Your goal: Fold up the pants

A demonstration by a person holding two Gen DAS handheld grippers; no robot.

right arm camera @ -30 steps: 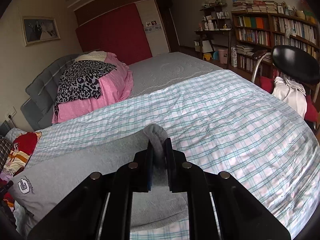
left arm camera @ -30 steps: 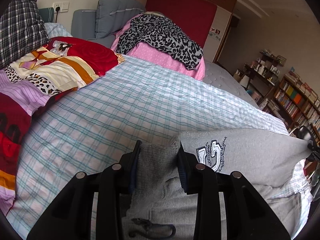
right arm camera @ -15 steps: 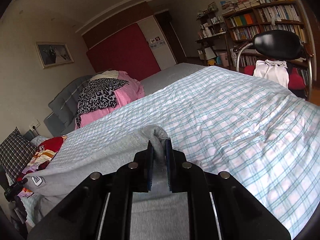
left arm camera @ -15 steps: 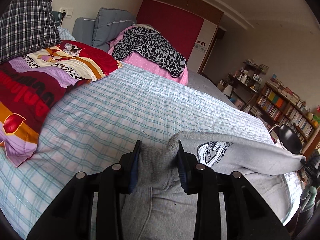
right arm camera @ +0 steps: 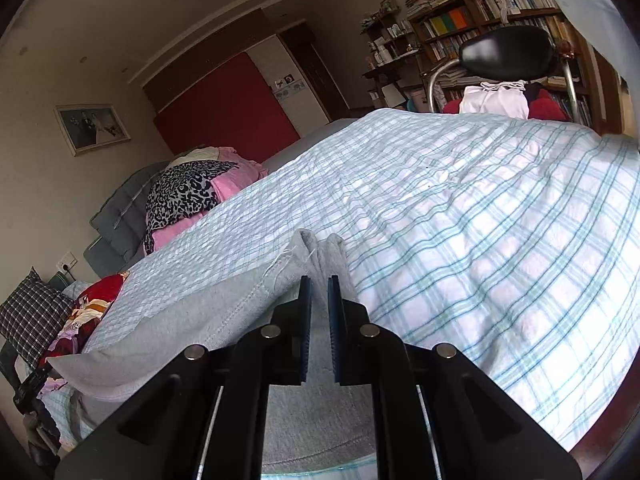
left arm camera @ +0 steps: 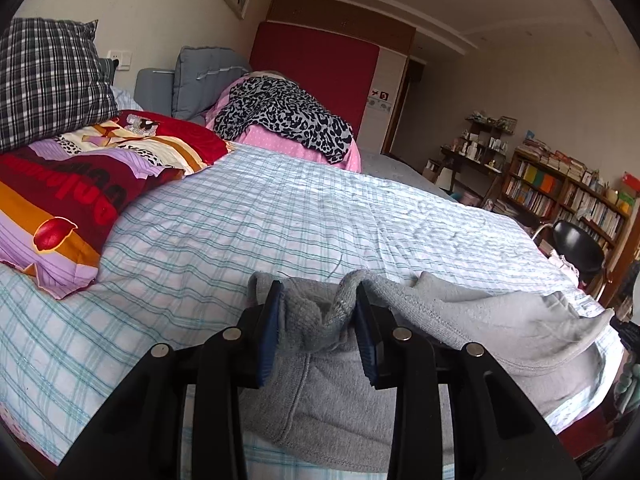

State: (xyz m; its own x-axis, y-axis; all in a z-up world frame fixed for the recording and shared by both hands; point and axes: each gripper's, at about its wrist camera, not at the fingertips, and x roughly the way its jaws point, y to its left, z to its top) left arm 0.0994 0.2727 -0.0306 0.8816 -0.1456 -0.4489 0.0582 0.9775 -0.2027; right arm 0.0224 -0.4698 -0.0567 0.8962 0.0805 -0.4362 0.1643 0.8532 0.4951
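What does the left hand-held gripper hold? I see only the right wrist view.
Observer: The left hand-held gripper is shut on a bunched, fleecy fold of the grey sweatpants.
Operator: Is anything lying beside it on the bed?
Observer: Yes, a red, purple and orange pillow lies left of it, on the checked bedsheet.
Operator: Is a seam visible below the gripper?
Observer: Yes, a curved stitched seam runs down the grey fabric under its fingers.

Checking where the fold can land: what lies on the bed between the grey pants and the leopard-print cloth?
Only bare checked sheet between grey pants and leopard-print cloth, in both wrist views.
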